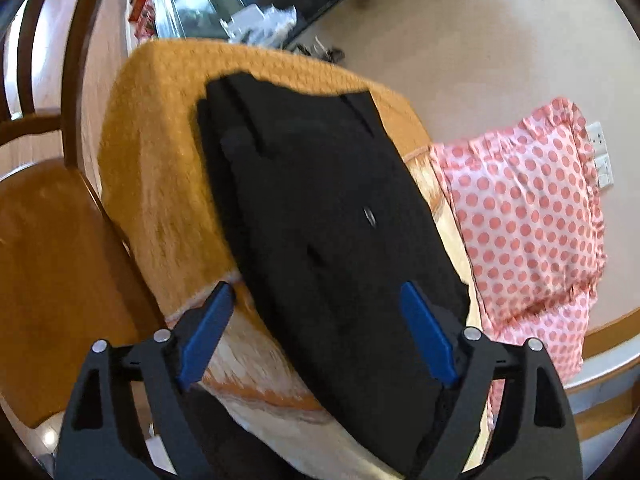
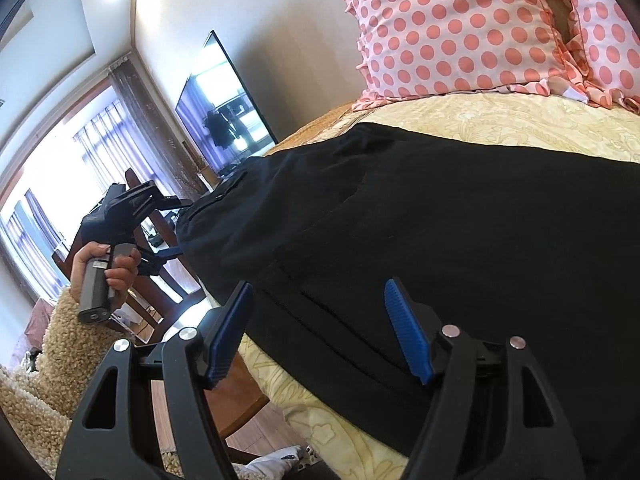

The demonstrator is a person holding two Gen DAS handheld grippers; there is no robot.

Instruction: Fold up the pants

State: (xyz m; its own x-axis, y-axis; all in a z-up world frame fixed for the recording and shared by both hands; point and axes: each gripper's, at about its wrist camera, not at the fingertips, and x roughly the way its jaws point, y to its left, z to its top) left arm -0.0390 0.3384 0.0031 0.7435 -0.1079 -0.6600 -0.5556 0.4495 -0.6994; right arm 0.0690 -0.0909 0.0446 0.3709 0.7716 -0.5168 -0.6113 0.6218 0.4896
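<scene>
The black pants (image 1: 320, 208) lie folded into a compact stack on the bed. In the right wrist view the pants (image 2: 460, 232) fill the middle, with a pocket seam showing. My left gripper (image 1: 318, 308) is open and empty, its blue pads just above the near end of the stack. My right gripper (image 2: 318, 304) is open and empty over the pants' near edge. The left gripper (image 2: 160, 232) also shows in the right wrist view, held in a hand at the stack's far left end.
An orange blanket (image 1: 160, 152) covers the far part of the bed. A pink polka-dot pillow (image 1: 528, 216) (image 2: 460, 24) lies beside the pants on a cream bedspread (image 2: 520, 120). A wooden chair (image 1: 48, 240) stands left. A television (image 2: 224, 104) hangs on the wall.
</scene>
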